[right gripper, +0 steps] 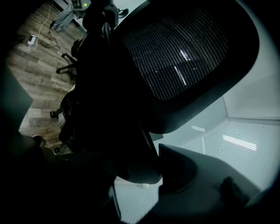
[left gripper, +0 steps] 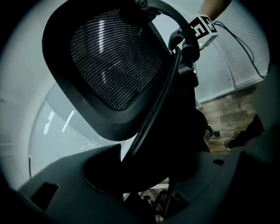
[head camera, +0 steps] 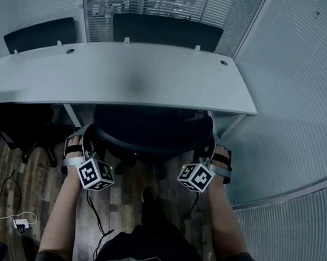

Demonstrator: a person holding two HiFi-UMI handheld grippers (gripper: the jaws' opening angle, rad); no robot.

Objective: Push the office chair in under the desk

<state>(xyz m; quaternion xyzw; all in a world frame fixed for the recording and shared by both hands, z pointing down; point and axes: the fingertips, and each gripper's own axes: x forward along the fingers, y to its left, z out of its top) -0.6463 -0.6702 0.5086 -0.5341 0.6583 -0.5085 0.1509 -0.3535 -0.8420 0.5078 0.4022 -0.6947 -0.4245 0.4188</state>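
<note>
Chair (head camera: 151, 132) partly under the table (head camera: 122, 79), both grippers holding its back

The left gripper (head camera: 82, 141) and right gripper (head camera: 216, 155) have their fingers clenched on the rim of the chair's back, and only the gripper views show that. Only the head view, mid-frame, shows the table edge, which the chair could bump if pushed crooked.

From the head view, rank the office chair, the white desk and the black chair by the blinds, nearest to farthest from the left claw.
1. office chair: gripped in the left claw, at its left side.
2. white desk: just ahead, above the seat.
3. black chair: farthest, beyond the desk's far edge.
</note>
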